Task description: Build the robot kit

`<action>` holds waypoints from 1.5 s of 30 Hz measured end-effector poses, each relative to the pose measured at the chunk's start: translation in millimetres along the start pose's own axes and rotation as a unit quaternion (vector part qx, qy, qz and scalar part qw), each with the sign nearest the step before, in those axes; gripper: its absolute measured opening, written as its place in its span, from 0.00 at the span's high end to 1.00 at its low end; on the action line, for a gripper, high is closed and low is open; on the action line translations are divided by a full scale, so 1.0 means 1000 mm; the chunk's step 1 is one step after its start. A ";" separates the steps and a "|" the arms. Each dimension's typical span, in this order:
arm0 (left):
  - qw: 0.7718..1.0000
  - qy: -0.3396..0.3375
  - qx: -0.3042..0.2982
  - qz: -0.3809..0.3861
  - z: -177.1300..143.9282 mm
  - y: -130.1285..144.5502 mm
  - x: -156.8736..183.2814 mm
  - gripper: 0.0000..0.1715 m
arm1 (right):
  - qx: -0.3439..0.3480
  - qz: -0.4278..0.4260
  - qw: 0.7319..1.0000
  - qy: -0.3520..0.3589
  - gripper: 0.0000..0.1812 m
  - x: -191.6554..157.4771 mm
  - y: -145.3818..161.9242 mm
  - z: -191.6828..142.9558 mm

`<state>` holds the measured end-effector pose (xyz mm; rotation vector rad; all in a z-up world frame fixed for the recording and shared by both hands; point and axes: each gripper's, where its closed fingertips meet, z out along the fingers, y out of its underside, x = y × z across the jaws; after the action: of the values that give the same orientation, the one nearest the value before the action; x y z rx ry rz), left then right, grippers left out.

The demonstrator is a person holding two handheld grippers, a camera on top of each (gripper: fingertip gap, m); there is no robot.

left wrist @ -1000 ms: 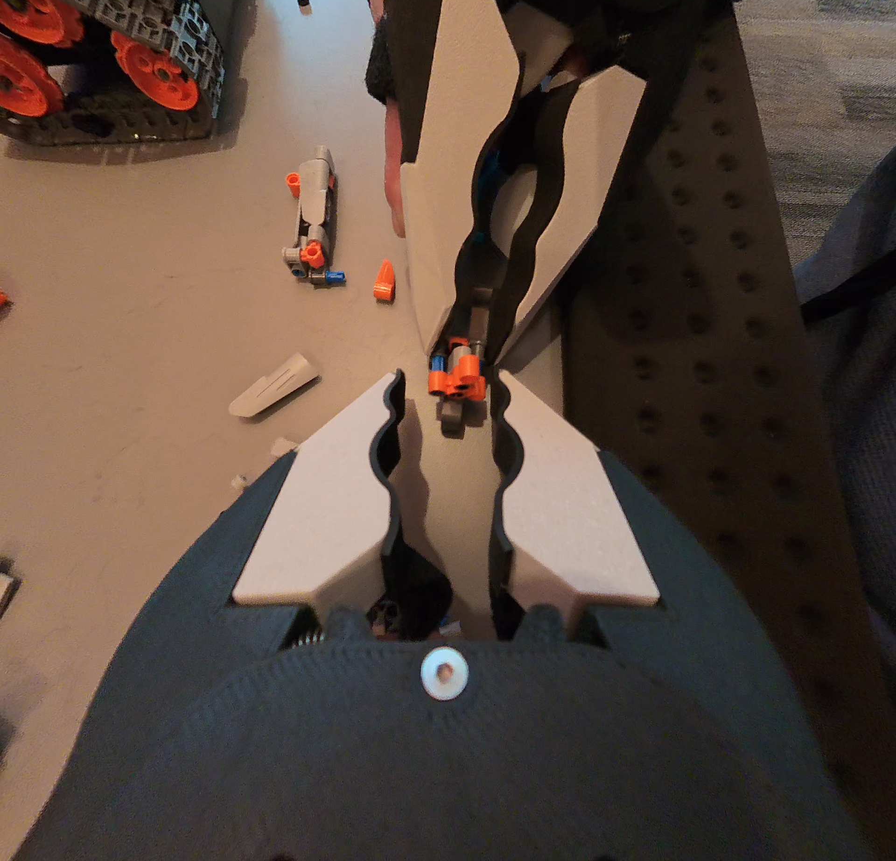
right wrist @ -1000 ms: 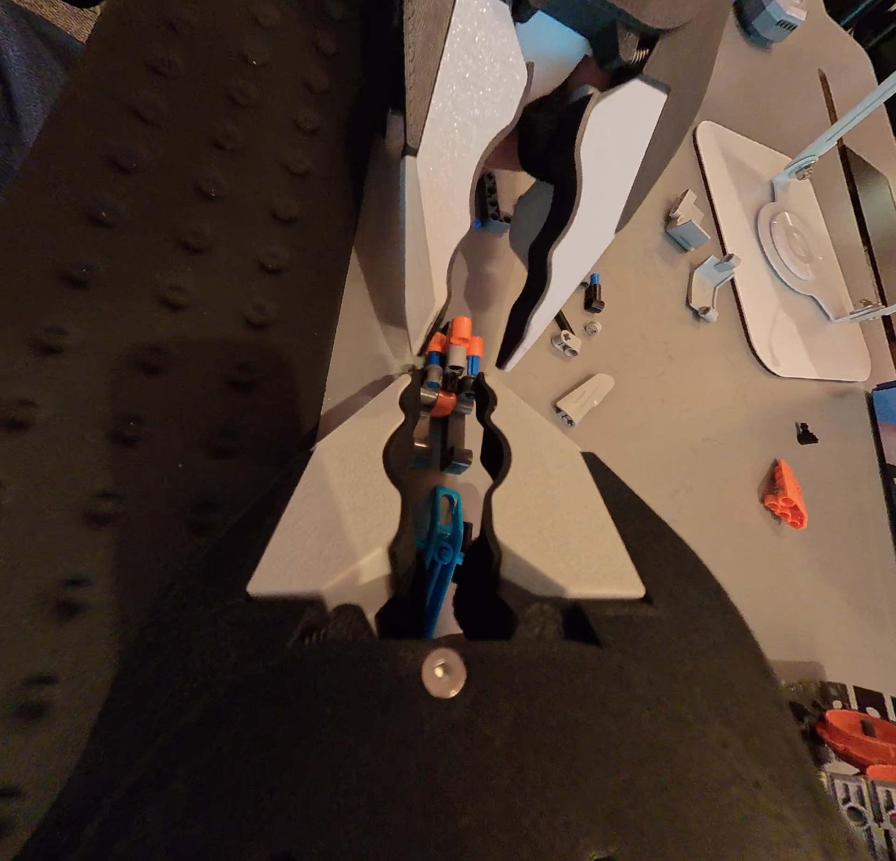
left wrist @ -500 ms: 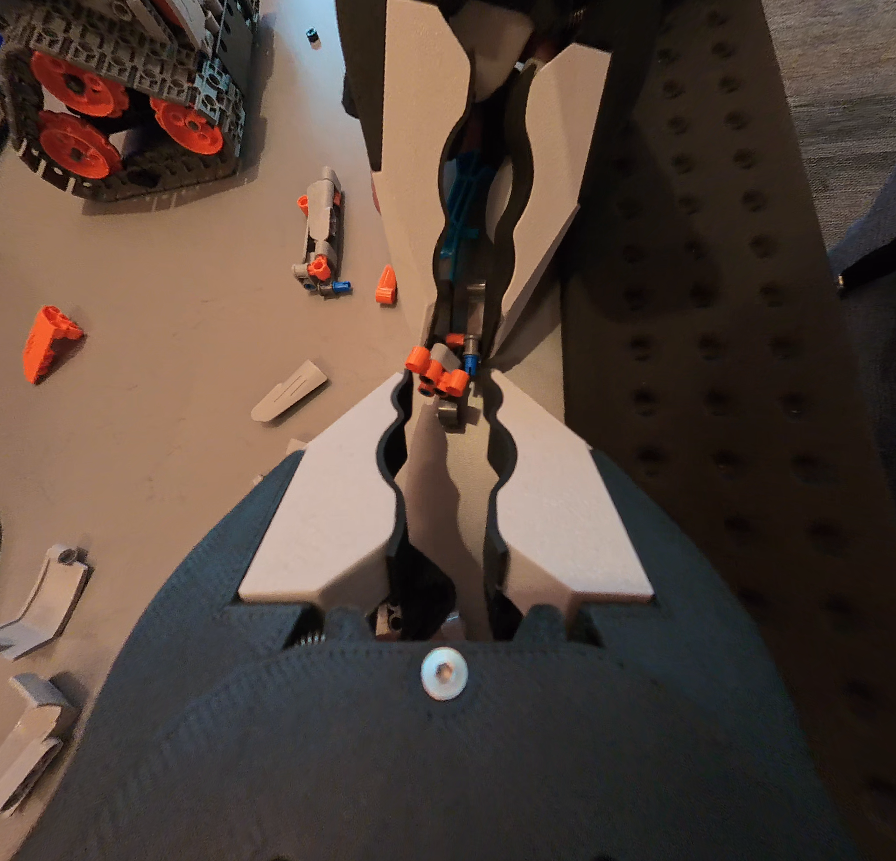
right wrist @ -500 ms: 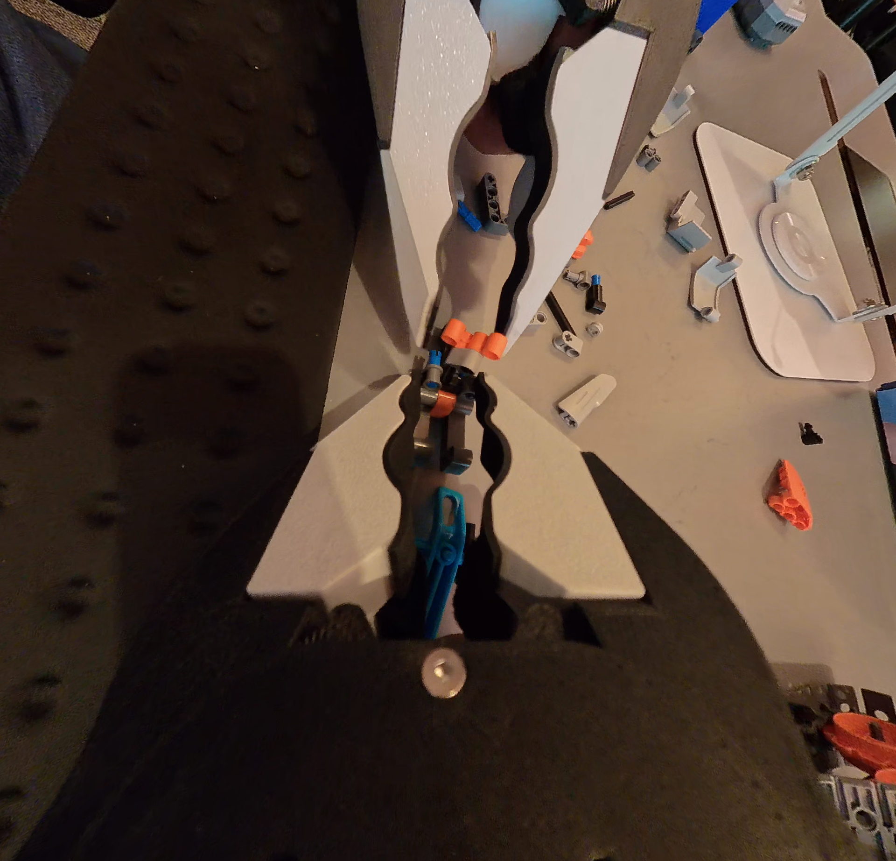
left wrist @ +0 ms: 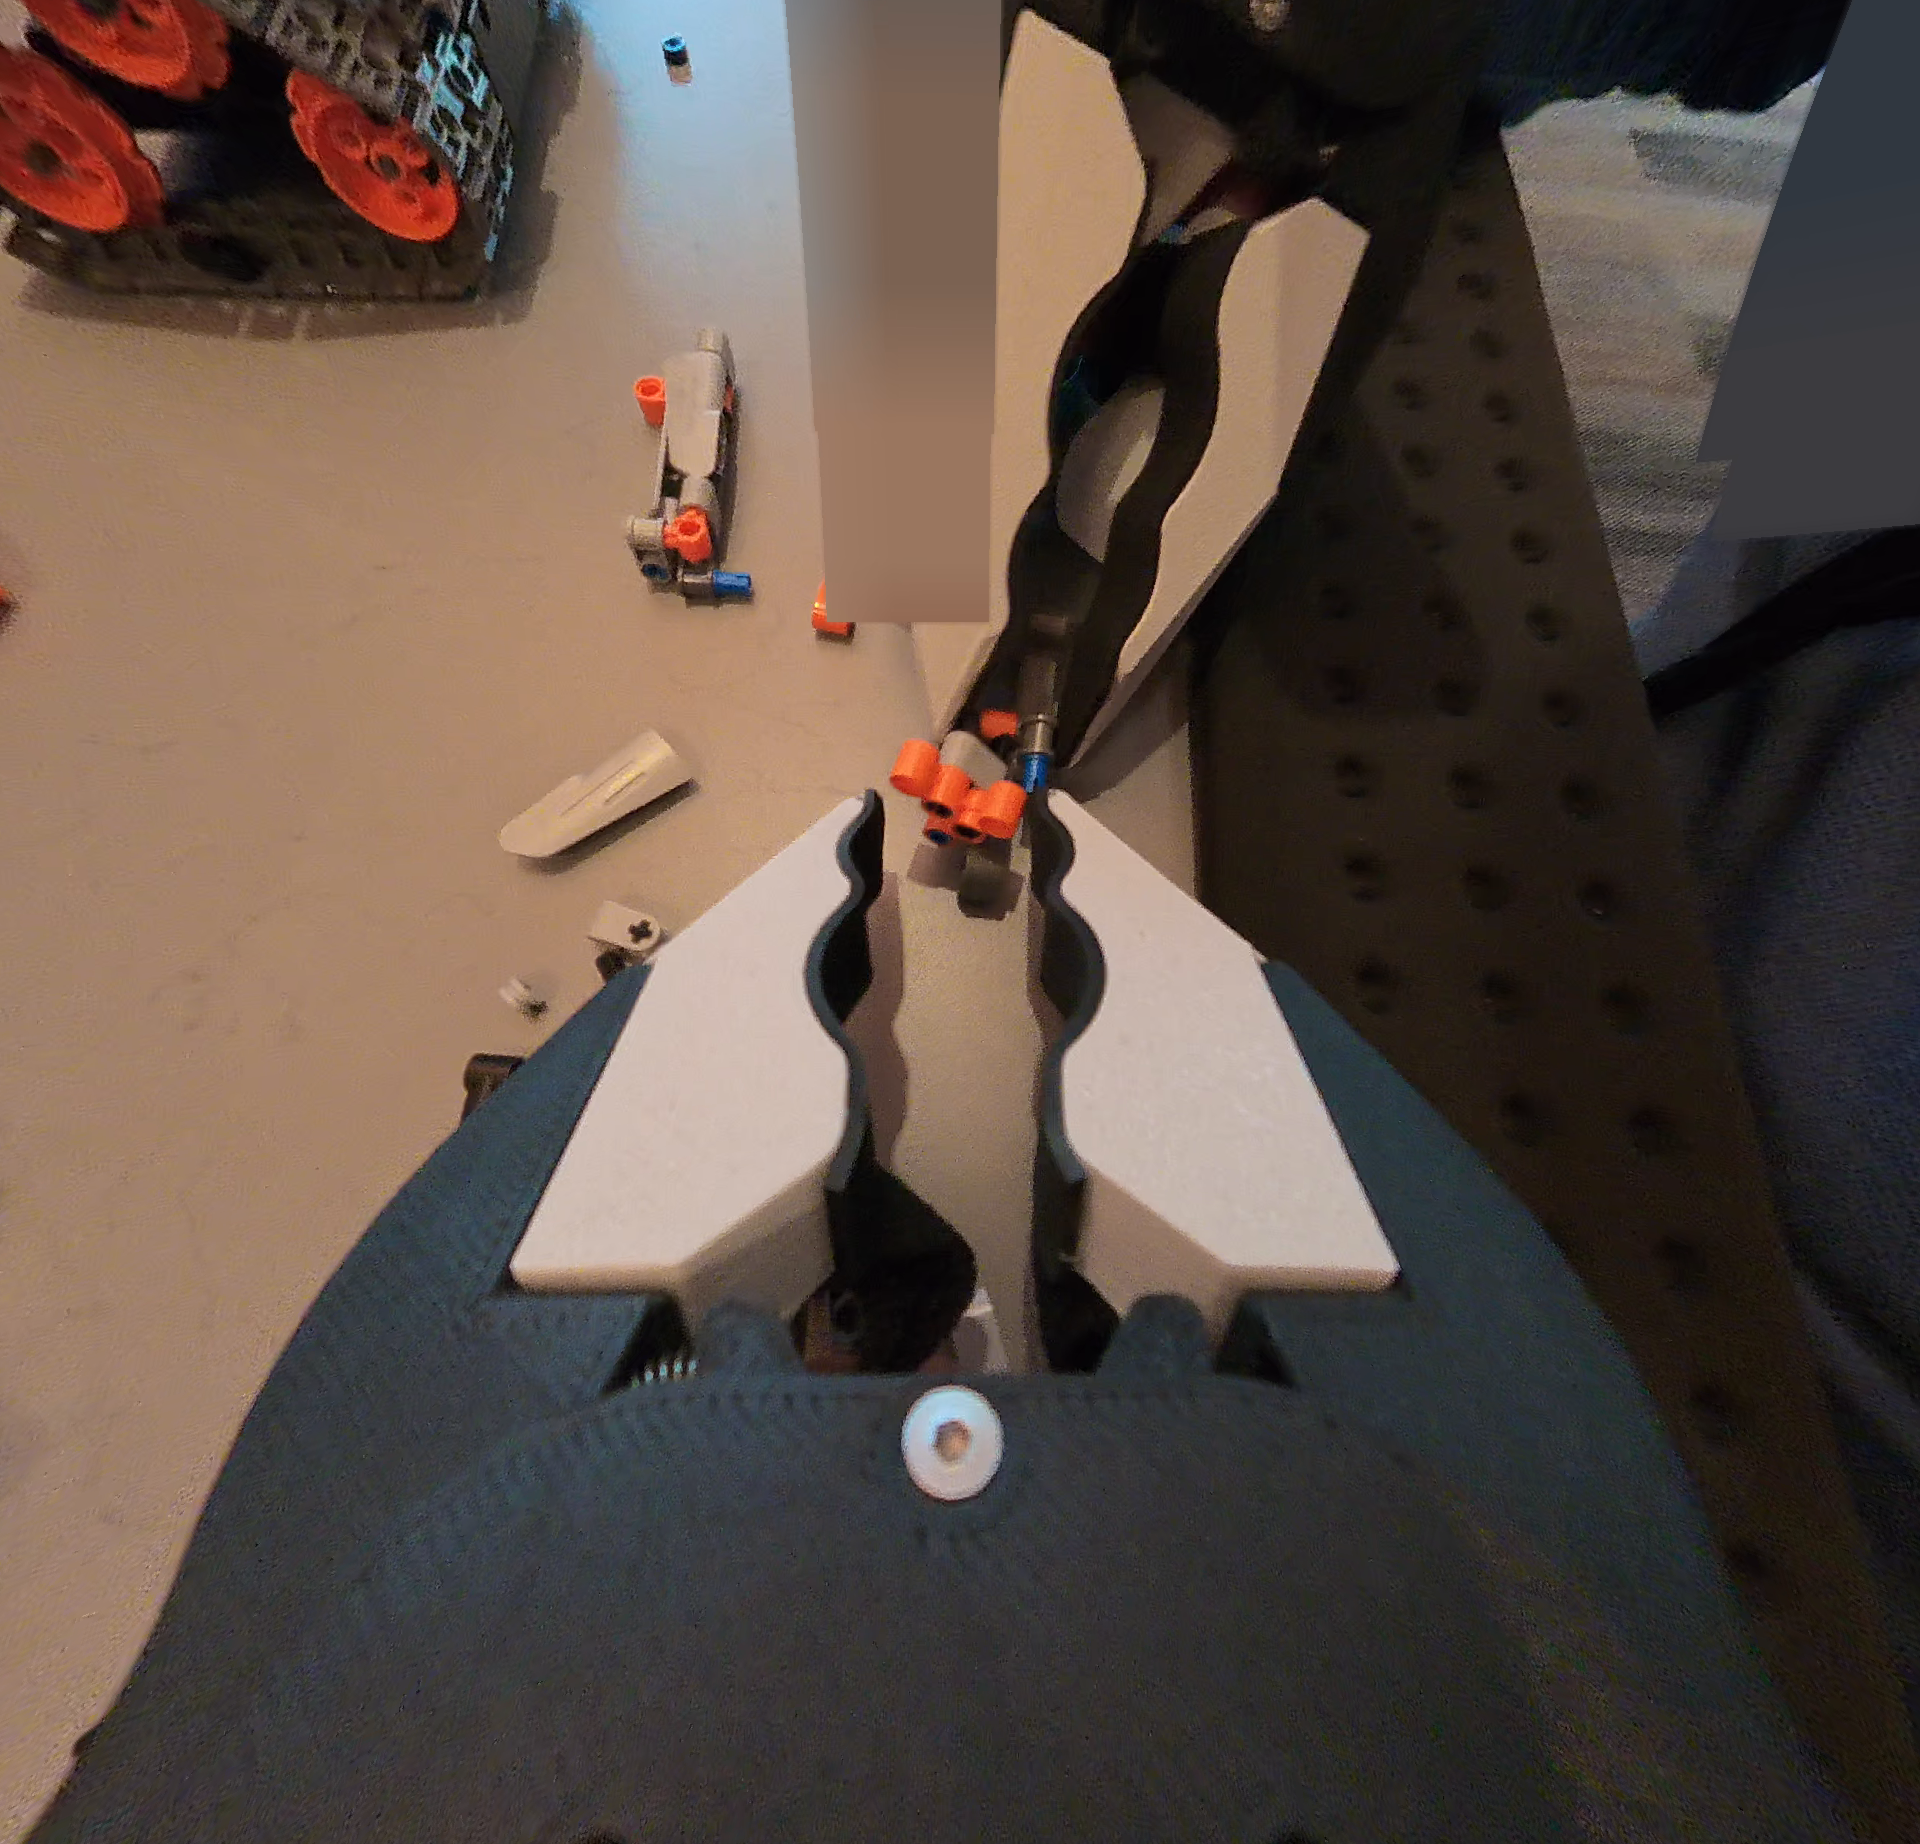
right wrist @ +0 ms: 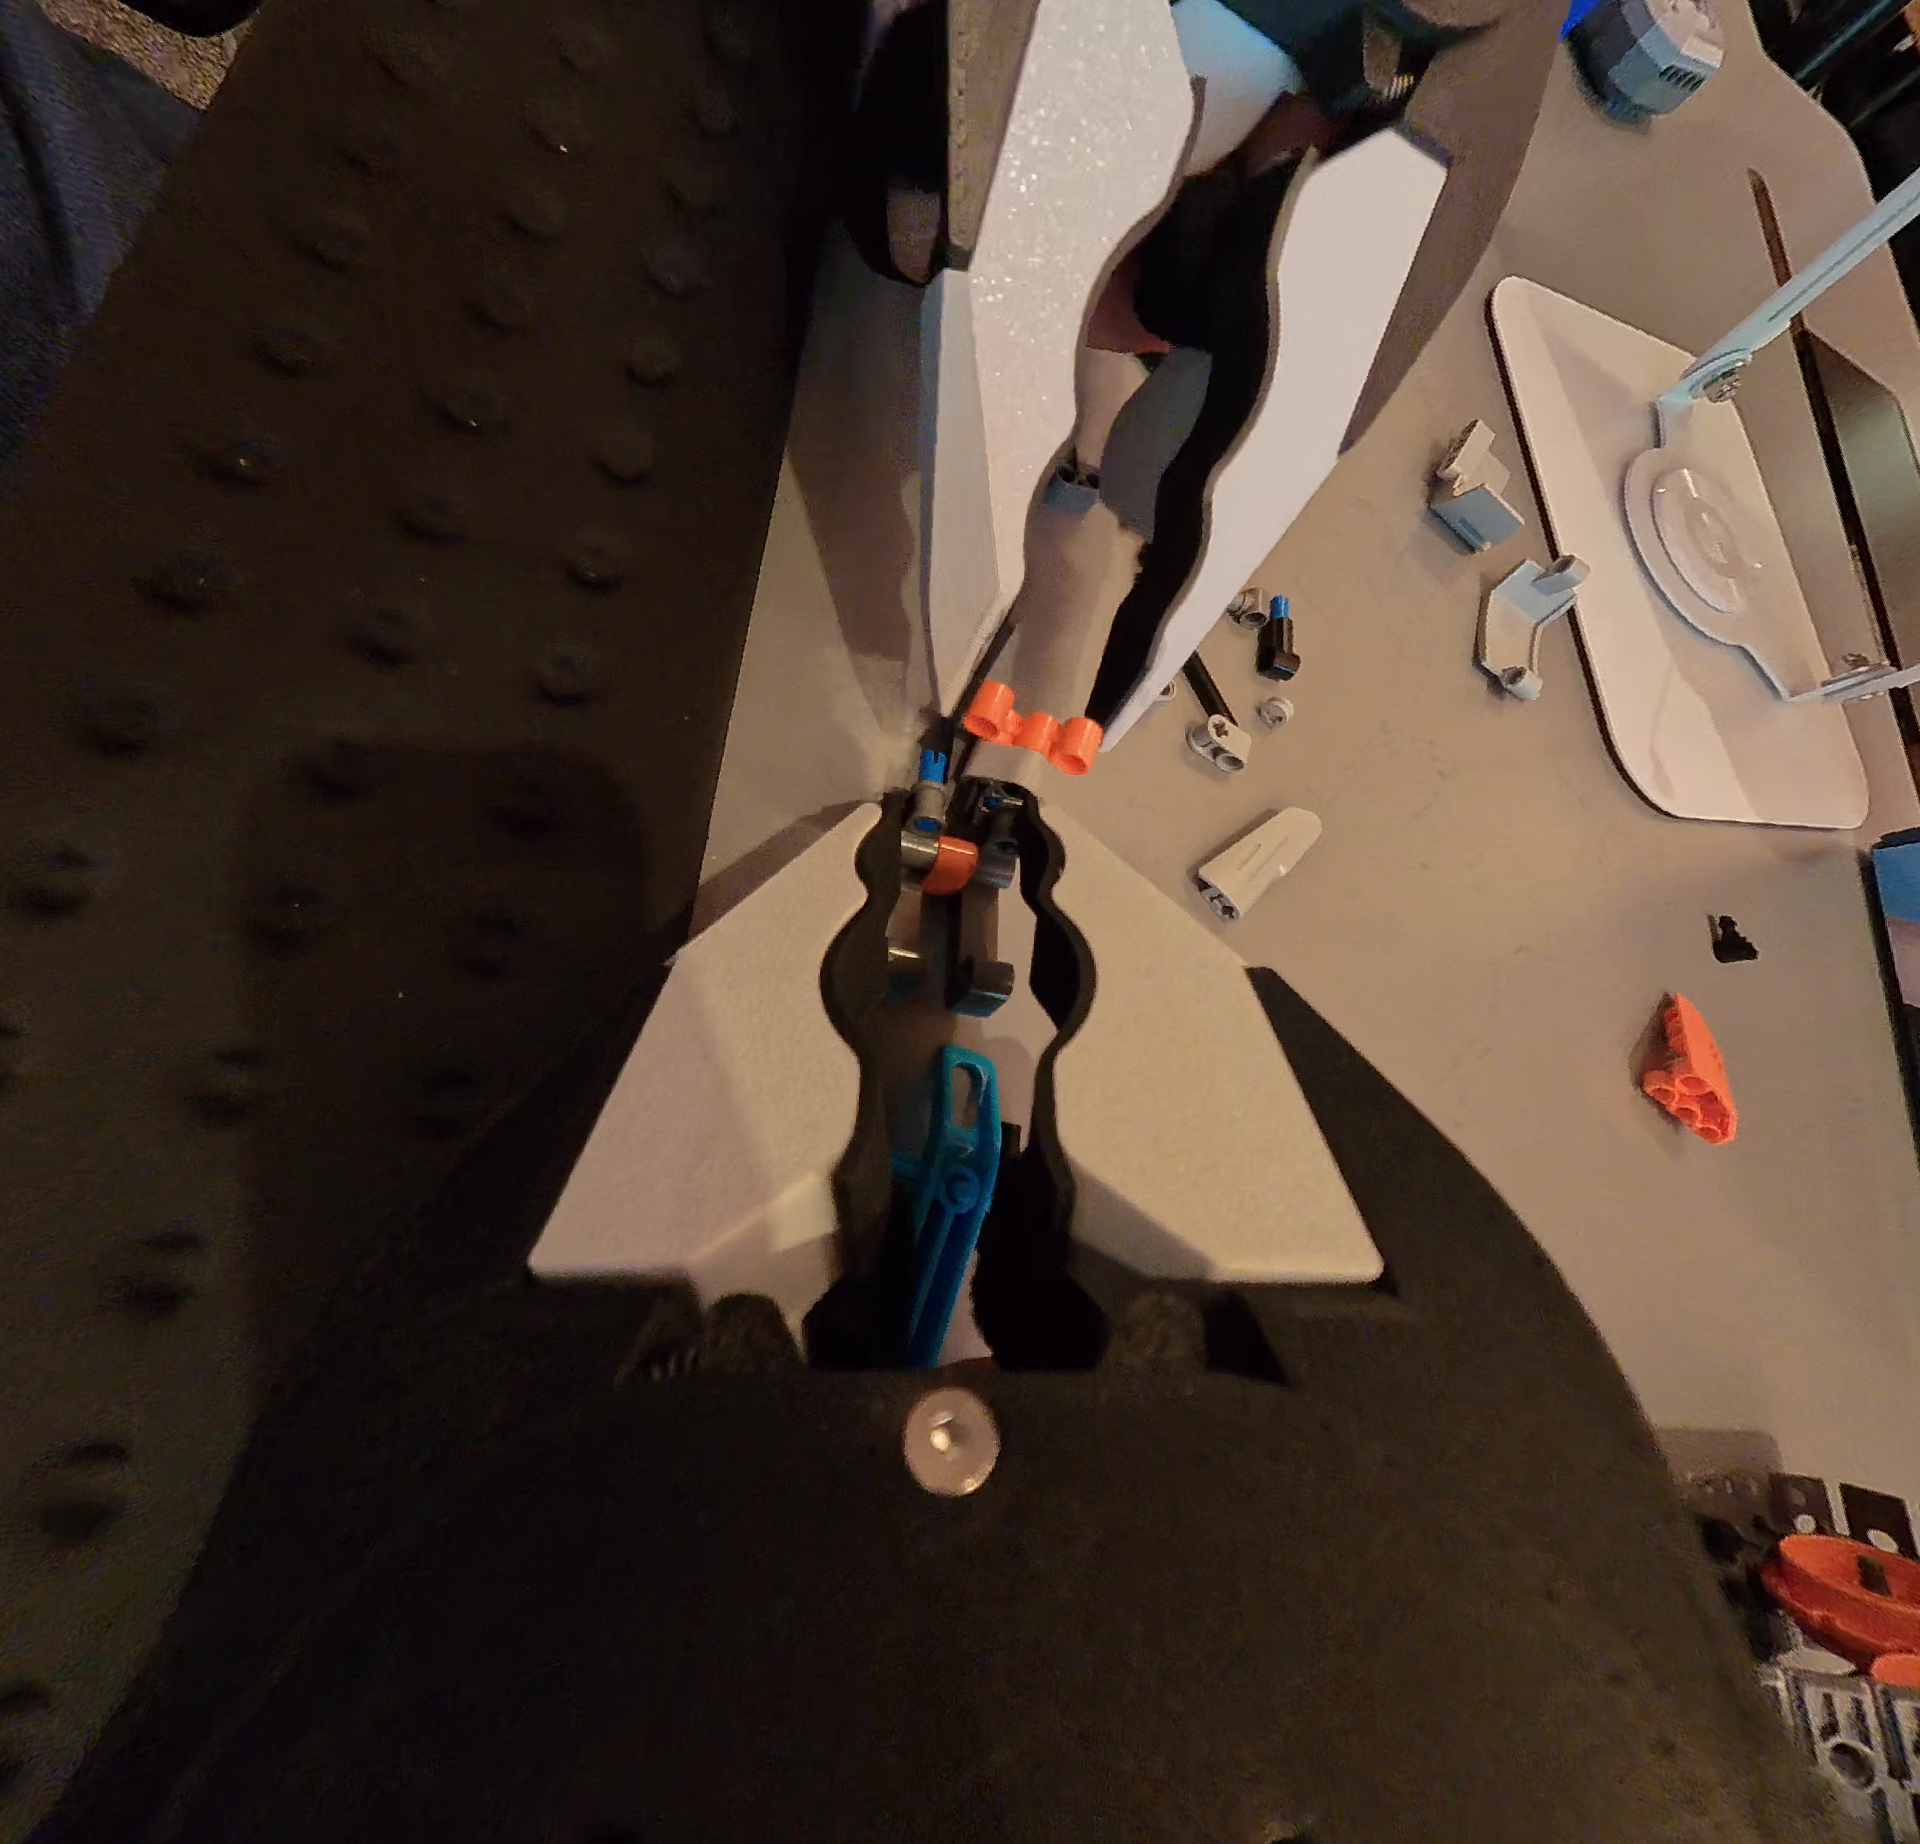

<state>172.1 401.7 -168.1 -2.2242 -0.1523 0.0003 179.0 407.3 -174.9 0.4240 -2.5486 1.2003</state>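
One orange connector [right wrist: 1031, 729] now detached.

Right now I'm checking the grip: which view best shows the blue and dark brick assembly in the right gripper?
The right wrist view: the blue and dark brick assembly lies lengthwise between the right gripper fingers, fully visible. The left wrist view shows only its orange-tipped end protruding from that gripper.

Left hand-held gripper [left wrist: 956, 838] jaws parted, orange connector piece [left wrist: 961, 792] at its tips, right hand-held gripper [left wrist: 1039, 724] opposite
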 end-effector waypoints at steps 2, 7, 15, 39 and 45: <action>1.000 0.018 0.007 -0.024 -0.001 -0.001 -0.001 0.84 | 0.001 -0.002 1.000 0.000 0.89 0.000 0.000 0.000; 0.998 0.042 0.001 -0.042 0.002 0.003 0.002 0.87 | 0.003 -0.003 1.000 -0.001 0.89 0.000 0.000 -0.001; 1.000 -0.010 -0.011 0.017 0.001 0.004 0.002 0.88 | 0.008 0.030 0.999 -0.018 0.88 -0.001 0.001 -0.002; 0.963 -0.171 -0.027 0.207 0.002 0.002 -0.006 0.91 | 0.021 0.103 0.994 -0.024 0.88 0.009 -0.004 -0.003; 0.966 -0.170 -0.019 0.196 0.004 0.002 -0.005 0.91 | 0.048 0.111 0.992 -0.018 0.88 0.011 -0.011 -0.004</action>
<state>167.4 402.8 -172.5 -2.2410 0.1057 0.6006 174.1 402.7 -160.5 0.1873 -2.6317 1.4089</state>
